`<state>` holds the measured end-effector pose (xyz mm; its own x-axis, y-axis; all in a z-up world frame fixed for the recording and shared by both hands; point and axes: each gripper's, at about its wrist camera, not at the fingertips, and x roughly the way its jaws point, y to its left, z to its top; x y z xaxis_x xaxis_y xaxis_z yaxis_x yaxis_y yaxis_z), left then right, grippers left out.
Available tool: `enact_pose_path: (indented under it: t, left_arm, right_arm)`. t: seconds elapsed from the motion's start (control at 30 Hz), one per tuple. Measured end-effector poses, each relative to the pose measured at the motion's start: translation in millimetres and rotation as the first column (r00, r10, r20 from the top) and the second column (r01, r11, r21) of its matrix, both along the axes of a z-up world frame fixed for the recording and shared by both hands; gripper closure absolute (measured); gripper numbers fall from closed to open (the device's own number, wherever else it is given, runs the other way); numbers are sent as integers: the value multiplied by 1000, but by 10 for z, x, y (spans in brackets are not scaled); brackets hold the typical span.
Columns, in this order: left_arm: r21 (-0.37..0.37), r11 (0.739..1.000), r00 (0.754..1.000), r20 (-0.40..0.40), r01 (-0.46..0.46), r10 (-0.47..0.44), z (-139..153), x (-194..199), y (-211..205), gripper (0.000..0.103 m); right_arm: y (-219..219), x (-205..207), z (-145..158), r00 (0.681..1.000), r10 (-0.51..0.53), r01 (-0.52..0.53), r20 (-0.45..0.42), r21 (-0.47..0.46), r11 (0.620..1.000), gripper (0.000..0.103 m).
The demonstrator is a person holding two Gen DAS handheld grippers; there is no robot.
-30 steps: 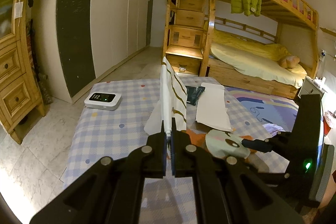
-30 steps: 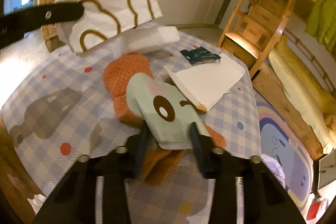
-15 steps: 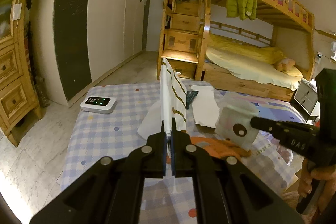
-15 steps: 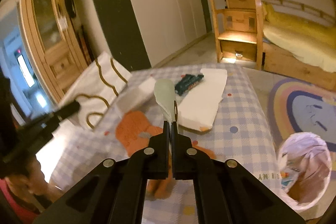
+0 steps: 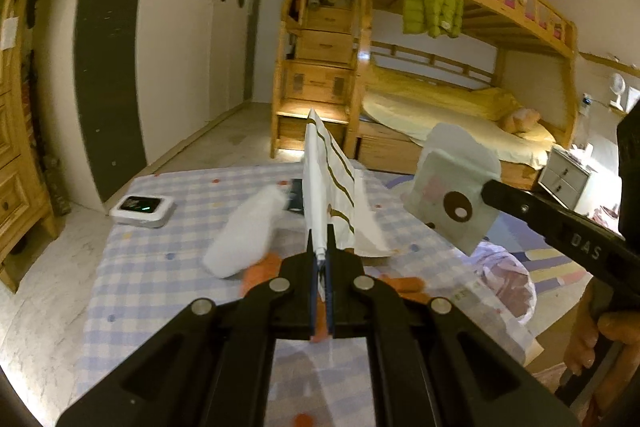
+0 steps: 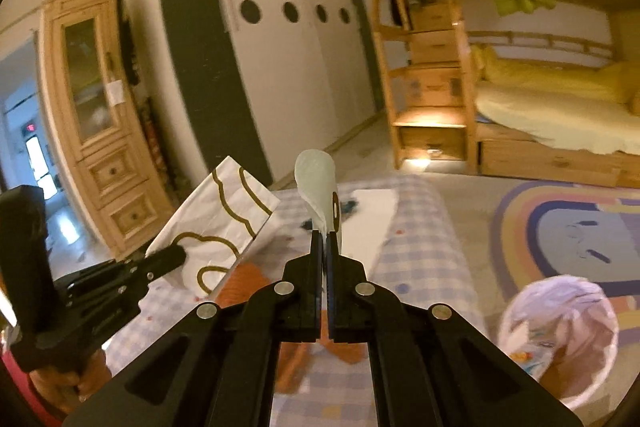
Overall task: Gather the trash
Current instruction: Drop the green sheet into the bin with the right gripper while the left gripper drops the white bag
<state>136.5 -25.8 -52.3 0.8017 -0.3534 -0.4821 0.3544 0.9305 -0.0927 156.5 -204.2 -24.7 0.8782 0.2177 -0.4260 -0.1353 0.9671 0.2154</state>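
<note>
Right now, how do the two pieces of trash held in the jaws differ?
The white paper bag in the left gripper has gold-brown curvy lines; the pale green wrapper in the right gripper has a brown round eye mark. The bag looks larger. Both are clamped, lifted off the checked tablecloth.

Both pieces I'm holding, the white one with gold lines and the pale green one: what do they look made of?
White bag with gold lines: looks like matte paper, stiff, with sharp creases and flat panels.
Pale green wrapper: probably thin paper or coated film, printed with a brown eye; it curls softly at the top. Cannot tell which for sure.
</note>
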Motion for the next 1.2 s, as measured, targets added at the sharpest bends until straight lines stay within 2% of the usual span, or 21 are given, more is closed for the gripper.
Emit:
enact_pose_path:
  t: [0.2, 0.33, 0.5, 0.57, 0.87, 1.0, 1.03, 1.07, 1.1, 1.13, 1.2]
  left_arm:
    - [22, 994, 994, 6, 109, -109, -39, 3, -568, 103]
    - [39, 980, 981, -1, 193, -194, -104, -21, -1007, 102]
    - [109, 954, 959, 11, 281, -283, -210, -132, -1587, 102]
    - [127, 944, 951, 17, 305, -309, -242, -161, -1746, 102]
    - [148, 882, 895, -65, 447, -442, -452, 31, -2678, 102]
    - [149, 869, 882, -75, 471, -465, -519, 155, -2917, 102]
    - [150, 869, 882, -79, 471, -465, -539, 197, -2966, 95]
    - [156, 871, 885, -86, 466, -459, -557, 235, -3001, 74]
    - [155, 876, 890, -84, 456, -448, -565, 257, -2994, 61]
    - [146, 882, 894, -76, 448, -441, -548, 256, -2978, 46]
    - [117, 895, 903, -66, 429, -424, -516, 255, -2859, 46]
  right_arm:
    - [-371, -58, 68, 992, -118, 118, -33, -1, 993, 102]
    - [-755, -204, 58, 973, -230, 229, -34, -33, 973, 102]
    - [-1310, -417, -180, 935, -345, 347, -78, 5, 938, 102]
    - [-1458, -479, -263, 920, -382, 383, -91, -10, 924, 102]
    - [-2124, -532, -487, 860, -496, 500, -123, 4, 866, 102]
    - [-2398, -472, -563, 843, -523, 529, -124, 19, 849, 102]
    - [-2428, -484, -595, 841, -526, 532, -124, 18, 846, 101]
    - [-2463, -452, -619, 839, -529, 535, -128, 19, 845, 97]
    - [-2532, -392, -680, 838, -526, 535, -146, 29, 844, 95]
    - [-2558, -377, -712, 835, -526, 537, -161, 34, 843, 84]
    - [-2591, -371, -786, 823, -538, 554, -183, 42, 832, 71]
